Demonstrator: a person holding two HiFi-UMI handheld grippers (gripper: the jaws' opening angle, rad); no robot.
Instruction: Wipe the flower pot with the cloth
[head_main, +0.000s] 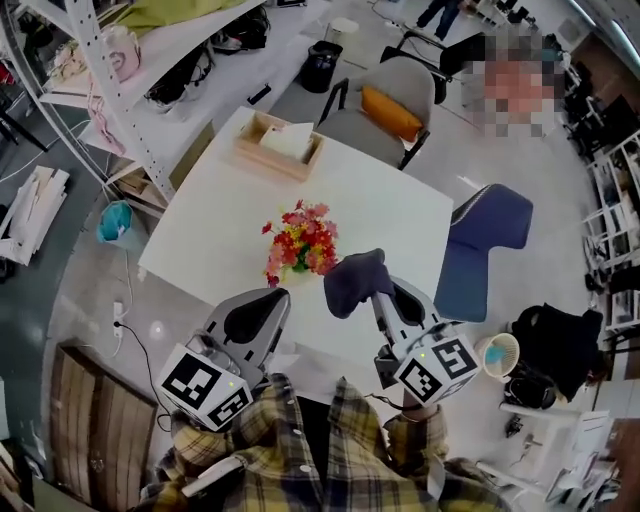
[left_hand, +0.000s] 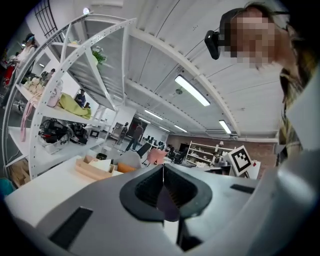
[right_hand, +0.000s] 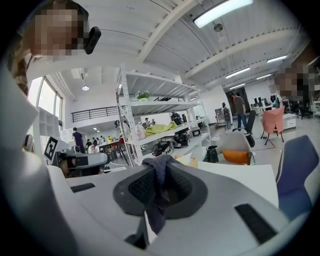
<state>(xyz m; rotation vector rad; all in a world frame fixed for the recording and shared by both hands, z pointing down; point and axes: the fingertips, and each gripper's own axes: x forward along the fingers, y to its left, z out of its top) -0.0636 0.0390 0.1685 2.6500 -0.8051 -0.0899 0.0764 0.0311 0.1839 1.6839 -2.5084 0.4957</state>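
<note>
**Cloth in the right jaws, pot just ahead between the 2 grippers**

The right gripper (right_hand: 159, 195) has its jaws clenched on the dark cloth (right_hand: 158, 172), with a fold bunched above them and a tail hanging below. The left gripper (left_hand: 163, 192) has its jaws pressed together on nothing. Ahead of both, on the white counter (head_main: 390, 200), stands the flower pot (head_main: 300, 266), largely hidden under its red and yellow blooms (head_main: 303, 238). It lies forward and slightly left of the cloth. The right gripper looks nearer, so a short push forward and inward should bring cloth to pot
</note>
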